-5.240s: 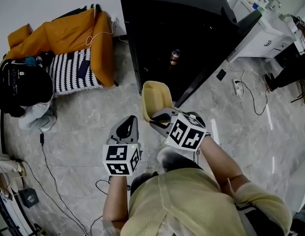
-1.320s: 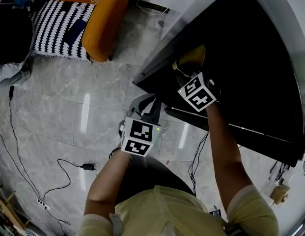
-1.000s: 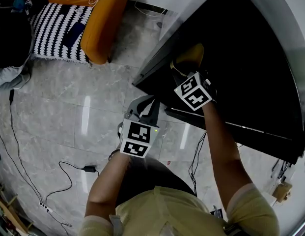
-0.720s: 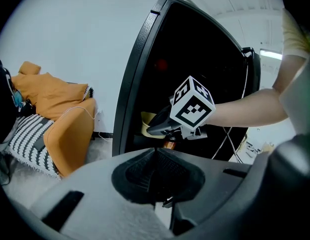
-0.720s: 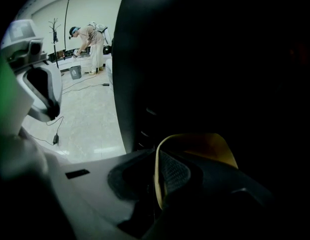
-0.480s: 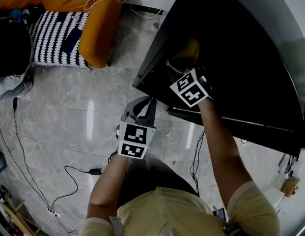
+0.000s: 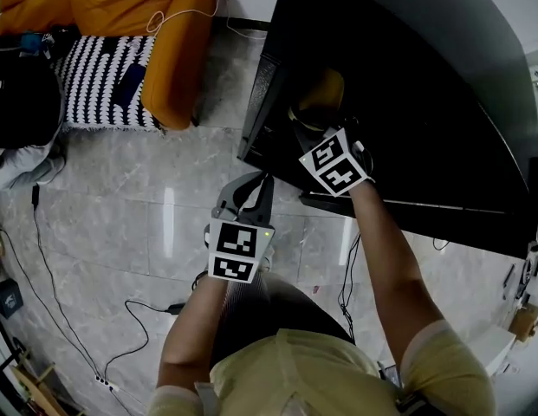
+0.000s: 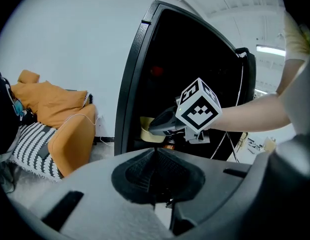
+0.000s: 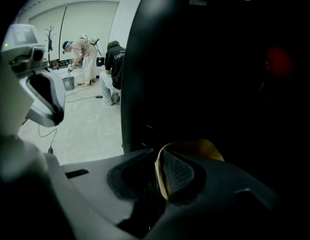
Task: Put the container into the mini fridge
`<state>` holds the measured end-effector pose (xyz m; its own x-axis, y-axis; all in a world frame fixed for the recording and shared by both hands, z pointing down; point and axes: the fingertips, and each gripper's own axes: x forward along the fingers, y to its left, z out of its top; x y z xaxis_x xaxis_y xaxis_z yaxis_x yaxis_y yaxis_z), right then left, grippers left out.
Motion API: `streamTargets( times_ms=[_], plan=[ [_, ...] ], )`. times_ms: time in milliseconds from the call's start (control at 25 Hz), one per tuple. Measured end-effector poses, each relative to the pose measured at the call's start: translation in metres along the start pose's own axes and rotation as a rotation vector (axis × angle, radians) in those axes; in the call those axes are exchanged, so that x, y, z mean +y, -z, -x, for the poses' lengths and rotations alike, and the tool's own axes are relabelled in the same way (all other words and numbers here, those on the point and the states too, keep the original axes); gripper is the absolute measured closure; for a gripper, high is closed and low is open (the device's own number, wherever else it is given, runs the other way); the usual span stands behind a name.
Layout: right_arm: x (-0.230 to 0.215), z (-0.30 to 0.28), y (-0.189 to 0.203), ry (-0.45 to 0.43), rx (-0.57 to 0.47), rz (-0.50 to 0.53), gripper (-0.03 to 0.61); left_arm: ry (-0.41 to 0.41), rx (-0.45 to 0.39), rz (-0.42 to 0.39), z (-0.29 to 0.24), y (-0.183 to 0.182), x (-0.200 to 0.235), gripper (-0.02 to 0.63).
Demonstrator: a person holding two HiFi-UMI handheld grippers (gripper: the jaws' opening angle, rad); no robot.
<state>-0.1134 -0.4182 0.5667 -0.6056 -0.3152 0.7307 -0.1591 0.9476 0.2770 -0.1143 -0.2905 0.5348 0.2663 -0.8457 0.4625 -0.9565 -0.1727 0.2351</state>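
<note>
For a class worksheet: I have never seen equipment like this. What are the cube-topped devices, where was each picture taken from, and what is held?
No robot: a person holds a two-jaw gripper in each hand, each carrying a marker cube. The head view looks down from the person's head; the two gripper views look along each gripper's jaws. The right gripper is shut on the rim of a yellow container, holding it in the black mini fridge's opening. The left gripper is shut and empty above the tiled floor.
</note>
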Motion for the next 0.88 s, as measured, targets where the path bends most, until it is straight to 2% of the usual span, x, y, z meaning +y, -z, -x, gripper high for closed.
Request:
streamTargets(
  times_ms=[440, 640, 880],
  plan=[
    [0.022, 0.052, -0.016, 0.025, -0.108, -0.178, 0.54, -0.002, -0.024, -0.009, 0.014, -0.02, -0.008, 0.583],
    [0.026, 0.075, -0.023, 0.044, -0.153, -0.224, 0.54, -0.002, -0.032, -0.024, 0.018, -0.03, -0.012, 0.583],
    [0.03, 0.112, -0.032, 0.086, -0.252, -0.38, 0.541, -0.027, -0.098, 0.022, 0.033, -0.05, -0.011, 0.583]
  ],
)
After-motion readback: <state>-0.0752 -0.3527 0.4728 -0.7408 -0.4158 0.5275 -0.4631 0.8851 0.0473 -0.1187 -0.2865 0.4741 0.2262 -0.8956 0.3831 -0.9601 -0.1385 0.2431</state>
